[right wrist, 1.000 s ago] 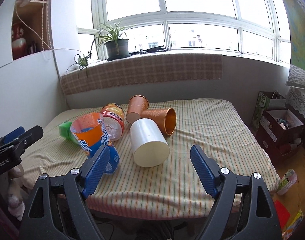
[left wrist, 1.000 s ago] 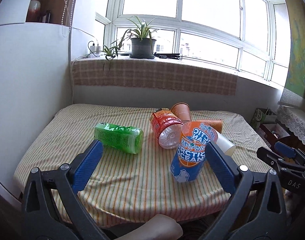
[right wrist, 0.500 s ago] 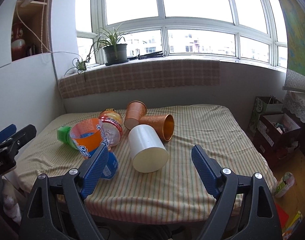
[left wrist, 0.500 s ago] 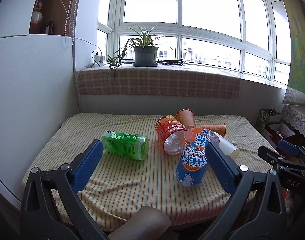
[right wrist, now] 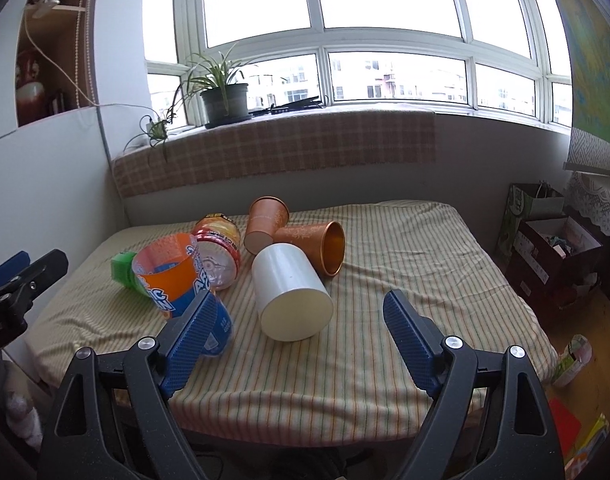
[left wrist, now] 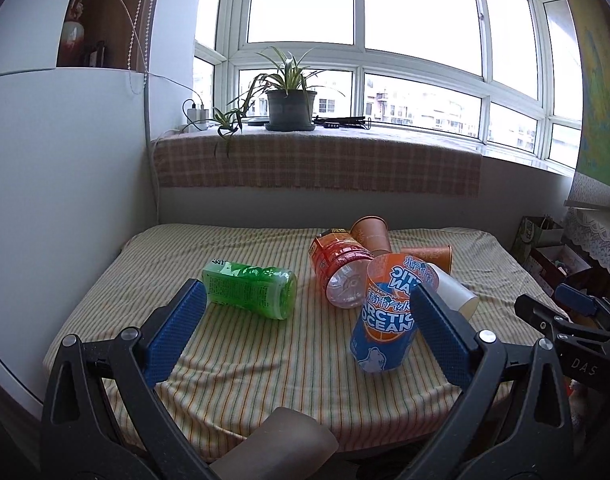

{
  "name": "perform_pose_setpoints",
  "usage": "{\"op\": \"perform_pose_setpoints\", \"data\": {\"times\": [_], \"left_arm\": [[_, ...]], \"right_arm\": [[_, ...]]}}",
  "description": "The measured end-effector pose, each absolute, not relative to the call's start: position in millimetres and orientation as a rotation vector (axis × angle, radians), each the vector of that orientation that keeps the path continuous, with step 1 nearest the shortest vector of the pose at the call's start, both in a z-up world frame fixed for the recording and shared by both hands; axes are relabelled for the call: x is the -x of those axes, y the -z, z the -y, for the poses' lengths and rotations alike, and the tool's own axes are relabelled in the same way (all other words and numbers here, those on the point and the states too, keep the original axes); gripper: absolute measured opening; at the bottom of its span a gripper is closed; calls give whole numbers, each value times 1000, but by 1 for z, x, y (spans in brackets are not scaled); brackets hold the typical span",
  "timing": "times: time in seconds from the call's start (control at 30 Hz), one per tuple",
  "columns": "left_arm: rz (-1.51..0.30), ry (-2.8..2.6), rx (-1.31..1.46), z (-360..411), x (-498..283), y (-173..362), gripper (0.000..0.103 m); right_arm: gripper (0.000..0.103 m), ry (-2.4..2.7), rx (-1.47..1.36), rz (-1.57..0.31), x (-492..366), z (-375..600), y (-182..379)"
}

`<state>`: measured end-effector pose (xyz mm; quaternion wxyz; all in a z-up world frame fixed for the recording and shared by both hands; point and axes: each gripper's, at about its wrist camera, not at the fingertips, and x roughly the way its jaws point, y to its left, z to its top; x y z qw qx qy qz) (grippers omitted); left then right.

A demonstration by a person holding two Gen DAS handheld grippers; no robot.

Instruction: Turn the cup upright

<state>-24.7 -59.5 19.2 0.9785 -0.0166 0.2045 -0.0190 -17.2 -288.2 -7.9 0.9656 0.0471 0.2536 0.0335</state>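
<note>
Several cups lie in a cluster on a striped tablecloth [right wrist: 405, 272]. A white cup [right wrist: 291, 294] lies on its side, base toward me. A copper cup [right wrist: 317, 246] lies on its side behind it, and another copper cup [right wrist: 265, 224] leans upside down. An orange-and-blue Arctic Ocean cup [left wrist: 389, 320] is tilted. An orange-labelled cup [left wrist: 341, 268] and a green one [left wrist: 251, 290] lie on their sides. My left gripper [left wrist: 305, 332] is open and empty in front of the table. My right gripper [right wrist: 301, 340] is open and empty, just short of the white cup.
A white wall panel [left wrist: 65, 200] borders the table on the left. A windowsill with a potted plant [left wrist: 291, 104] runs behind. Boxes and a bag [right wrist: 545, 232] stand on the floor at the right. The right gripper's tip [left wrist: 565, 320] shows in the left wrist view.
Both grippers have pulled back and risen a little from the table, so the cups look smaller and lower. The cups have not moved. Both stay open.
</note>
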Motion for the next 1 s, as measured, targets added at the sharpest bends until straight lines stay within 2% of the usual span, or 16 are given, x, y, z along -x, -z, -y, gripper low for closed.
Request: {"op": "perform_pose_setpoints", "data": {"times": [1.0], "left_arm": [[-419,33,30,60,24,-15,103]], "right_arm": [[86,-71,-100,-544,12,284,15]]}}
